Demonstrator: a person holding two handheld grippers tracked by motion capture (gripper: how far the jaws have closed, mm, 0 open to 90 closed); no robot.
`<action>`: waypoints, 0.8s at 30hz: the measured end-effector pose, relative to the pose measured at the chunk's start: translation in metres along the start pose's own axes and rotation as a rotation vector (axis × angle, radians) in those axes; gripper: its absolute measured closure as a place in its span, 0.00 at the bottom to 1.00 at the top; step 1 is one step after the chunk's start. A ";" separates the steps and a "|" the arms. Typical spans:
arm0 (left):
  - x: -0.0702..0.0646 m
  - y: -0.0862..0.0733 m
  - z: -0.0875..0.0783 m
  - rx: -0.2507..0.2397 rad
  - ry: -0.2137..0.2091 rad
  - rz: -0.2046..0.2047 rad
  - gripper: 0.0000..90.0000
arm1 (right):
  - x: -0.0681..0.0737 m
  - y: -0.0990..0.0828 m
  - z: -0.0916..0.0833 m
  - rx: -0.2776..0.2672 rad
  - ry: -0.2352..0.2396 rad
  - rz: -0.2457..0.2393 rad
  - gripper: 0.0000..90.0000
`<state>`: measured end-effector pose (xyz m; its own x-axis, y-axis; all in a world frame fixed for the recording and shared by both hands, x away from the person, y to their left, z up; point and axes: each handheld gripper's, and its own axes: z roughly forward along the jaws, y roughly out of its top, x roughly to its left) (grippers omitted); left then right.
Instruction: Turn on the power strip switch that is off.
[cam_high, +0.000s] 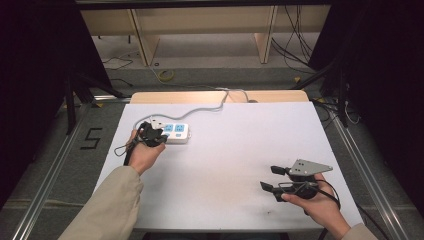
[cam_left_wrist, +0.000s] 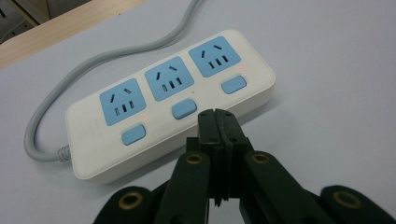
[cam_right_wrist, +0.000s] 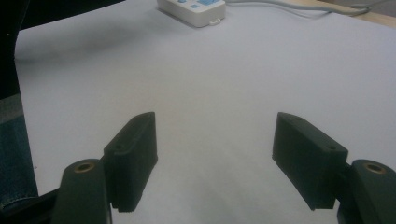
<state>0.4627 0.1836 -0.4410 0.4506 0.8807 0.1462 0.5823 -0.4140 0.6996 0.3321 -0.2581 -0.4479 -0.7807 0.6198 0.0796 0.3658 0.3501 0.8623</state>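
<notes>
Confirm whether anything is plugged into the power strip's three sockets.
No: in the left gripper view all three blue sockets of the power strip sit empty, with the shut left gripper beside its middle switch.

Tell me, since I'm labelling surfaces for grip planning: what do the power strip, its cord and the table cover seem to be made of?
Power strip: probably moulded plastic, a smooth white shell with a soft sheen and matte blue socket faces. Cord: likely a rubbery or PVC jacket, grey, bending in a loose curve. Table cover: a flat matte white sheet, perhaps paper or board; the look leaves it open.
</notes>
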 end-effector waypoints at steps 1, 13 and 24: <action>0.000 0.000 0.001 -0.003 0.001 -0.003 1.00 | 0.000 0.000 0.000 0.000 0.000 0.000 0.35; 0.003 0.004 0.004 -0.002 0.011 -0.003 1.00 | 0.000 0.000 0.000 0.002 0.002 0.000 0.35; 0.003 0.007 0.008 0.000 0.012 -0.001 1.00 | 0.000 0.000 0.000 0.000 0.003 -0.001 0.35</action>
<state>0.4735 0.1812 -0.4409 0.4420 0.8837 0.1542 0.5823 -0.4134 0.7000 0.3320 -0.2583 -0.4477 -0.7822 0.6178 0.0804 0.3654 0.3504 0.8624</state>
